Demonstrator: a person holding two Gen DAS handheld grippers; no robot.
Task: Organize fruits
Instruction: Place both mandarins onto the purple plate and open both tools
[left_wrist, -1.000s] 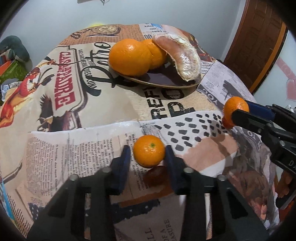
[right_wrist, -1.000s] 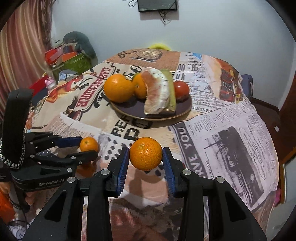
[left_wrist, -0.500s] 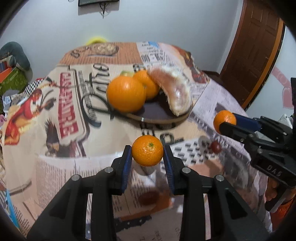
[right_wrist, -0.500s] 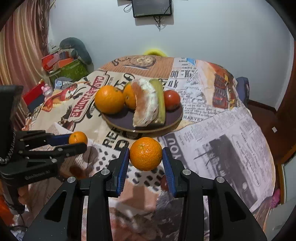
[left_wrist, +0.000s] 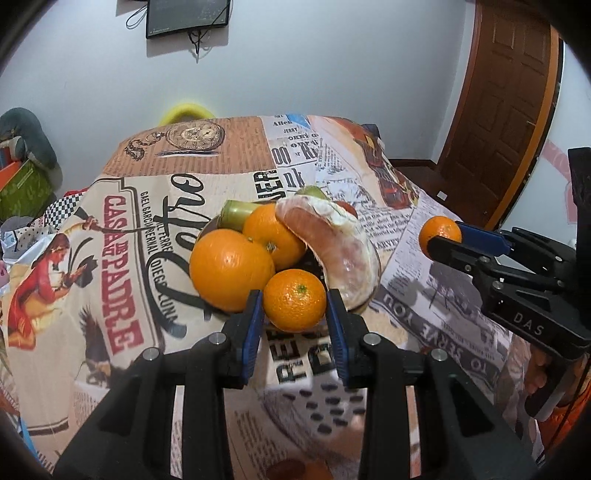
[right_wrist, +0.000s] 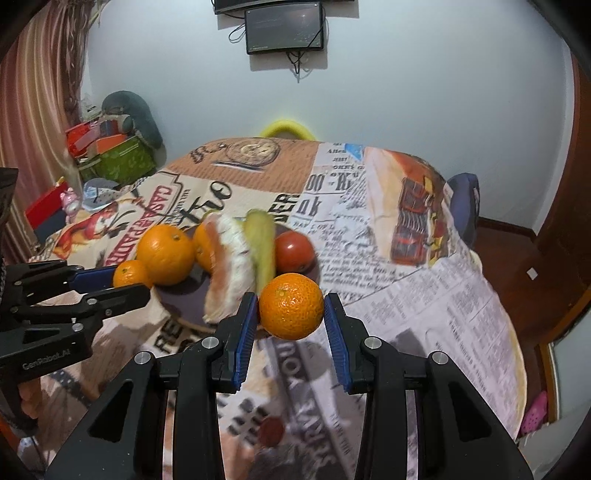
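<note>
My left gripper is shut on a small mandarin, held above the tablecloth just in front of the dark plate. My right gripper is shut on a second mandarin, near the plate's front right side. On the plate lie two large oranges, a peeled pomelo wedge, a green fruit and a red tomato. The right gripper with its mandarin shows at the right of the left wrist view; the left gripper's mandarin shows at the left of the right wrist view.
The round table carries a printed newspaper-pattern cloth. A small dark red fruit lies on the cloth below the right gripper. A wooden door stands at the right, boxes and clutter at the left, a screen on the wall.
Both grippers have risen and moved forward toward the plate, each still holding its mandarin. The plate now sits directly behind the held fruits.
</note>
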